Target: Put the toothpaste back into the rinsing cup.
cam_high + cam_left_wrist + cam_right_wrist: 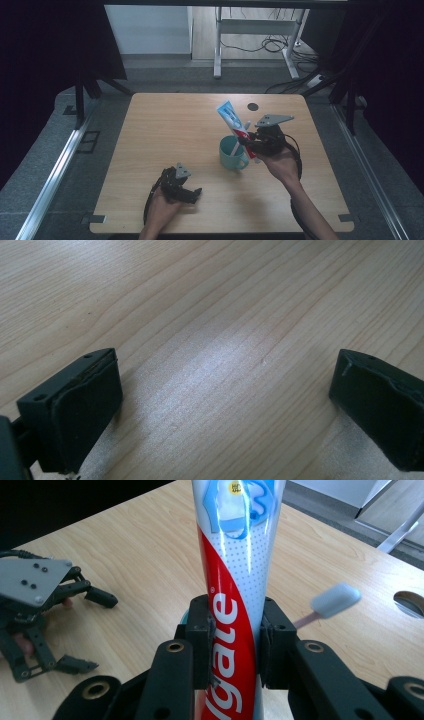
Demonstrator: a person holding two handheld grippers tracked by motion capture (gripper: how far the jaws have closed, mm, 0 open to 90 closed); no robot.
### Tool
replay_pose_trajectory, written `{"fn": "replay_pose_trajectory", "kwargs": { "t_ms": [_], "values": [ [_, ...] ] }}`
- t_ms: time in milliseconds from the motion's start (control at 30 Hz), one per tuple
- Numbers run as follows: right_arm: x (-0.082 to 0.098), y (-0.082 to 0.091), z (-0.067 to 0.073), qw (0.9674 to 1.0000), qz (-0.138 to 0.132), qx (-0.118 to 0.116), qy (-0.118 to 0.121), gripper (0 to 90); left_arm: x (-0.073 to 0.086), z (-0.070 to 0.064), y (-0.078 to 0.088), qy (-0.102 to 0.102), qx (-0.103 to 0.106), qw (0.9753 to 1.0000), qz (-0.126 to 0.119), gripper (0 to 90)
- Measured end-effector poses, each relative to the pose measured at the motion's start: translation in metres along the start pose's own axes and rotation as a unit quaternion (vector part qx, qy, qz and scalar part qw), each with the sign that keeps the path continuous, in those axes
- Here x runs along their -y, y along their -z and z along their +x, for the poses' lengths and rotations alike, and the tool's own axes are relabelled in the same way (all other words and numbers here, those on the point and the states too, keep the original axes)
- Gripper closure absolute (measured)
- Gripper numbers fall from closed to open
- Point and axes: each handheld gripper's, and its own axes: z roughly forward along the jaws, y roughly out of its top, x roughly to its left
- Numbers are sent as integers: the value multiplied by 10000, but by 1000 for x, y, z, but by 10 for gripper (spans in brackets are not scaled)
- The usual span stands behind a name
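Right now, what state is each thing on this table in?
Toothpaste tube: clamped in the right gripper, upright, slightly tilted, at the mug.
Mug: upright on the table, toothbrush inside.
Toothbrush: leaning, capped head up.
Right gripper: shut on the tube.
Left gripper: open, nothing between its jaws, low over the table.

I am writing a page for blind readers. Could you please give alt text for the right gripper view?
The right tongs clamp a red, white and blue toothpaste tube upright above a wooden table. A toothbrush head shows beside it, and the left tongs rest farther off, open.
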Motion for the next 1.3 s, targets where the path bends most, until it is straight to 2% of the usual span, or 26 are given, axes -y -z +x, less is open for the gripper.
{"fn": "replay_pose_trajectory", "kwargs": {
  "t_ms": [633,1300],
  "values": [
    [-9,-30,0,9998,-123,27,-134,714,0,0,0,-11,5,10000,2,5],
    [-18,-57,0,9992,-275,217,-173,715,0,0,0,-11,10,10000,-1,5]
  ]
}}
